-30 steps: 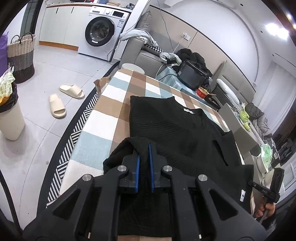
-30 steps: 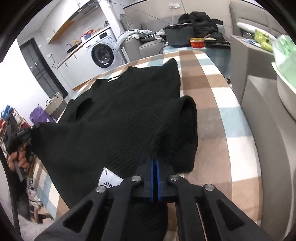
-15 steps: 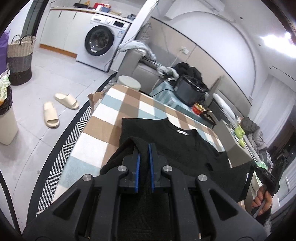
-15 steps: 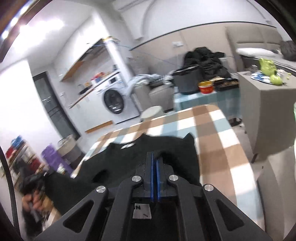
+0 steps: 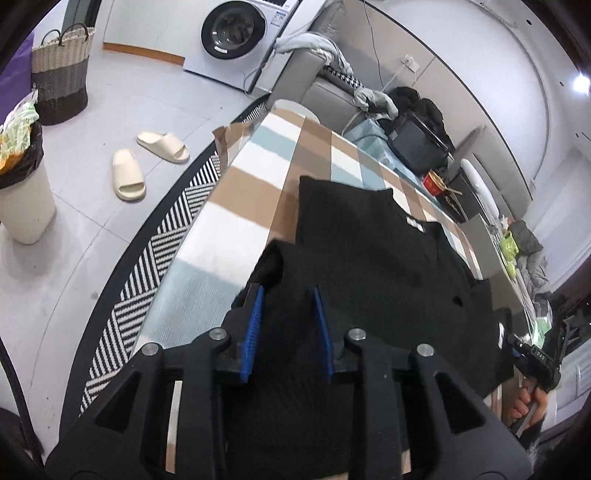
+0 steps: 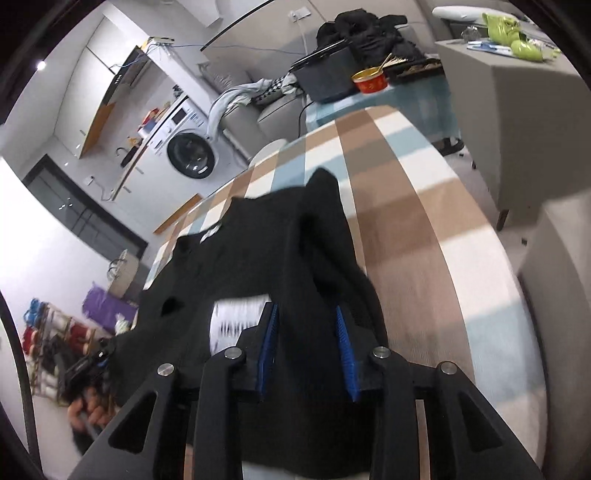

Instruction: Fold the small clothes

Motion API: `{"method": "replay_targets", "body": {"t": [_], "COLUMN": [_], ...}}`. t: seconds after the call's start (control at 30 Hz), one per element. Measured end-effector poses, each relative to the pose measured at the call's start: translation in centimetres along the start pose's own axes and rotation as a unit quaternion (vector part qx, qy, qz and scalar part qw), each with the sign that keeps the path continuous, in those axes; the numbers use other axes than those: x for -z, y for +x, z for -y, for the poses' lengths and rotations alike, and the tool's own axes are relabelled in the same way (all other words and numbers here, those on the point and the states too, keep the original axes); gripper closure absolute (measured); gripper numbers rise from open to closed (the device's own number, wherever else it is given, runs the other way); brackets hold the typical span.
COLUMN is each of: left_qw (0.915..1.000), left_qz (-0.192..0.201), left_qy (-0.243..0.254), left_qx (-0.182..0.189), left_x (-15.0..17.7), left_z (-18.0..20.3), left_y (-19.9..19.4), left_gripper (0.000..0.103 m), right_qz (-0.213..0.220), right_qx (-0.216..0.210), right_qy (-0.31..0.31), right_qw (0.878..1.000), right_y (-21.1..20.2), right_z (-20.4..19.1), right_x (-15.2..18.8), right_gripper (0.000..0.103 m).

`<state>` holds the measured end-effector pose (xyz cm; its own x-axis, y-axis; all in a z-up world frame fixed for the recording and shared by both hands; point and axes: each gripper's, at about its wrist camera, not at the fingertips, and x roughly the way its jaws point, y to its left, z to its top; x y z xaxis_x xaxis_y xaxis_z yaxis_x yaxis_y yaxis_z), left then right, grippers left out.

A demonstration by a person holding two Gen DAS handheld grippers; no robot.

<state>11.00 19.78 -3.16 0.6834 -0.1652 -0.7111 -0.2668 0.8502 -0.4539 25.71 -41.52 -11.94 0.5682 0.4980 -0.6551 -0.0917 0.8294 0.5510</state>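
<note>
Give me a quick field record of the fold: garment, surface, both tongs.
garment: black sweater, lying on the table, hem folded up over the body
surface: checked tablecloth
left tongs: jaws opening, sweater fabric between them
right tongs: jaws opening, sweater fabric between them
white label: at the neckline

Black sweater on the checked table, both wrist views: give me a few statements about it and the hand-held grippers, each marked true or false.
1. The black sweater lies on a checked tablecloth. True.
2. The left hand-held gripper is clamped shut on the knit. False: its jaws are opening, with a gap between the blue pads and black fabric between them.
3. The right hand-held gripper shows its pads apart. True; its jaws are opening too.
4. A white neck label shows on the sweater. True.
5. The sweater hangs over the washing machine. False: the machine stands apart, across the floor.
6. The slippers sit on the table. False: they lie on the floor.
</note>
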Motion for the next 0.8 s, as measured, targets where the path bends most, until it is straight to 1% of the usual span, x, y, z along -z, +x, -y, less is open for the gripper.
{"method": "replay_targets", "body": {"t": [0.1, 0.17, 0.27, 0.33, 0.4, 0.47, 0.6, 0.67, 0.77, 0.8], "left_qw": [0.9999, 0.9999, 0.9990, 0.9974, 0.9966, 0.9961, 0.9967, 0.9957, 0.9944, 0.9941], "left_qz": [-0.009, -0.011, -0.010, -0.009, -0.006, -0.006, 0.000, 0.002, 0.004, 0.002], "left_qy": [0.004, 0.010, 0.044, 0.071, 0.083, 0.087, 0.074, 0.075, 0.081, 0.084], "left_qx": [-0.002, 0.000, 0.005, 0.007, 0.003, -0.011, -0.033, -0.053, -0.067, -0.069], "left_x": [1.0, 1.9, 3.2, 4.0, 4.5, 4.7, 4.7, 4.6, 4.6, 4.6], "left_z": [-0.3, -0.1, 1.5, 2.9, 3.6, 3.7, 2.6, 1.9, 1.5, 1.4], "left_y": [-0.9, -1.9, -3.1, -3.7, -3.9, -4.0, -4.2, -4.3, -4.3, -4.2], "left_gripper": [0.080, 0.080, 0.080, 0.080, 0.077, 0.076, 0.076, 0.076, 0.074, 0.072], "right_qz": [-0.005, 0.001, -0.003, 0.003, -0.003, -0.008, -0.012, -0.013, -0.013, -0.013], "right_qx": [-0.017, -0.034, -0.054, -0.061, -0.057, -0.048, -0.034, -0.037, -0.035, -0.034], "right_qy": [-0.008, -0.019, -0.033, -0.047, -0.049, -0.047, -0.049, -0.048, -0.047, -0.047], "right_qw": [1.000, 0.999, 0.998, 0.997, 0.997, 0.998, 0.998, 0.998, 0.998, 0.998], "right_y": [-1.1, -1.7, -1.9, -2.2, -1.9, -1.7, -1.7, -1.8, -1.9, -1.9], "right_z": [-0.1, -0.4, -1.2, -1.9, -2.0, -2.0, -1.9, -1.8, -1.7, -1.6], "right_x": [1.1, 1.6, 2.1, 2.3, 2.3, 2.4, 3.0, 3.2, 3.4, 3.4], "right_gripper": [0.071, 0.071, 0.071, 0.071, 0.071, 0.070, 0.068, 0.066, 0.066, 0.065]}}
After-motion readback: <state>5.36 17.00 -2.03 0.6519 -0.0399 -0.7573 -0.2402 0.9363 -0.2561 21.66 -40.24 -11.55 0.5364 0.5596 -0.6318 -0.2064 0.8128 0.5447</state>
